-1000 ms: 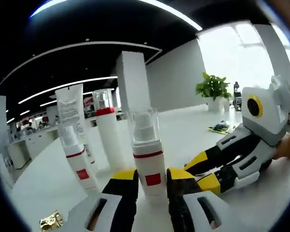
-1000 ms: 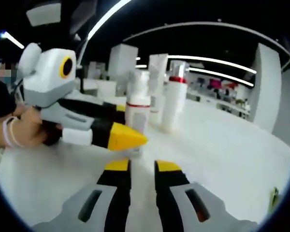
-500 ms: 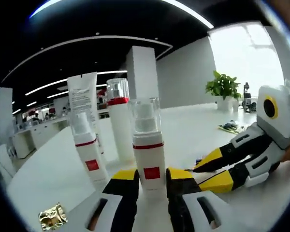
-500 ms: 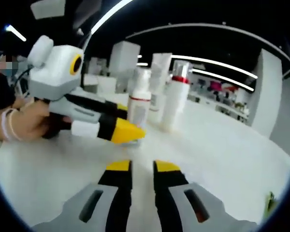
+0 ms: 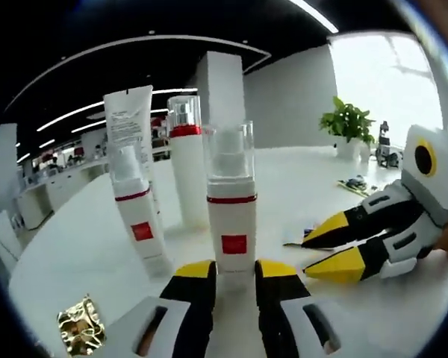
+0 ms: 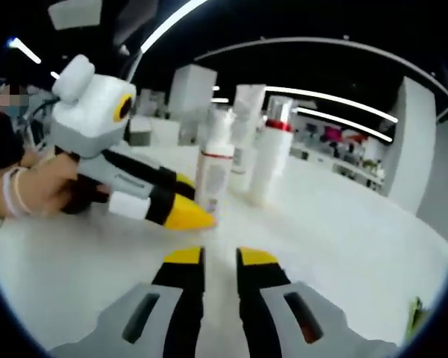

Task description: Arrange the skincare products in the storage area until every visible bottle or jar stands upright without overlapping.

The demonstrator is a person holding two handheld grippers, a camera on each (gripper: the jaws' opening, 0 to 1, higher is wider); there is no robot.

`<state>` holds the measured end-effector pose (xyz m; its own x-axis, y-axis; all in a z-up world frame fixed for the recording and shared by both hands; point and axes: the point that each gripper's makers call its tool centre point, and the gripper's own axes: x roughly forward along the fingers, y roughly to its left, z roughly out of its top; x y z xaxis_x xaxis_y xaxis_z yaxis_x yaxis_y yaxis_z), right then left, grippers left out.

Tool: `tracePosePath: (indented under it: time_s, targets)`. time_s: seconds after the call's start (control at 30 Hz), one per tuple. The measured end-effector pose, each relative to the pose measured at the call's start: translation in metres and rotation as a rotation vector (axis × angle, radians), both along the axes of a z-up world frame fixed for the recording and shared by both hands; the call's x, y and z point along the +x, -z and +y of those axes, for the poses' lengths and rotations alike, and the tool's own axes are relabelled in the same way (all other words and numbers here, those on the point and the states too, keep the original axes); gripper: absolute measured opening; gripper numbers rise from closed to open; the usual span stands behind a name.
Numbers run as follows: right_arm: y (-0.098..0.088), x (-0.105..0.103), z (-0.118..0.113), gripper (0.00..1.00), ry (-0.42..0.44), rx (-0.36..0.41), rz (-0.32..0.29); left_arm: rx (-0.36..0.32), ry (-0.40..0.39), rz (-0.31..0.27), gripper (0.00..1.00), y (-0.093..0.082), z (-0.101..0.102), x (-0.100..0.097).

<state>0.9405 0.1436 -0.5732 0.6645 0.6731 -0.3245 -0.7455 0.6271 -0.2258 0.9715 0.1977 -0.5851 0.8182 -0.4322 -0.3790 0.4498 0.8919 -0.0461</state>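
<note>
Where ceiling strips glow, glossy white table point(image 5: 82, 246), potted plant point(image 5: 349, 123), white pillar point(image 5: 222, 101)

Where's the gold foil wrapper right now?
In the left gripper view the gold foil wrapper lies on the white table, at the lower left, beside the left gripper and in front of the small pump bottle.

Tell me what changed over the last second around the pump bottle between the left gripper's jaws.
The left gripper has drawn back from the pump bottle, which earlier stood deep between its jaws and now stands at their tips, apparently let go. The right gripper has backed away from that bottle too, with its jaws a little wider apart. The second pump bottle, the red-collared bottle and the white tube stayed upright in place.
</note>
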Motion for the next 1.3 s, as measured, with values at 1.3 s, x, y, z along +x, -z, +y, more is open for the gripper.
tracePosePath:
  time_s: [1.3]
  targets:
    - [-0.006,-0.004,0.001,0.15,-0.003,0.009,-0.019,0.047,-0.043,0.011,0.17,0.009,0.001,0.009]
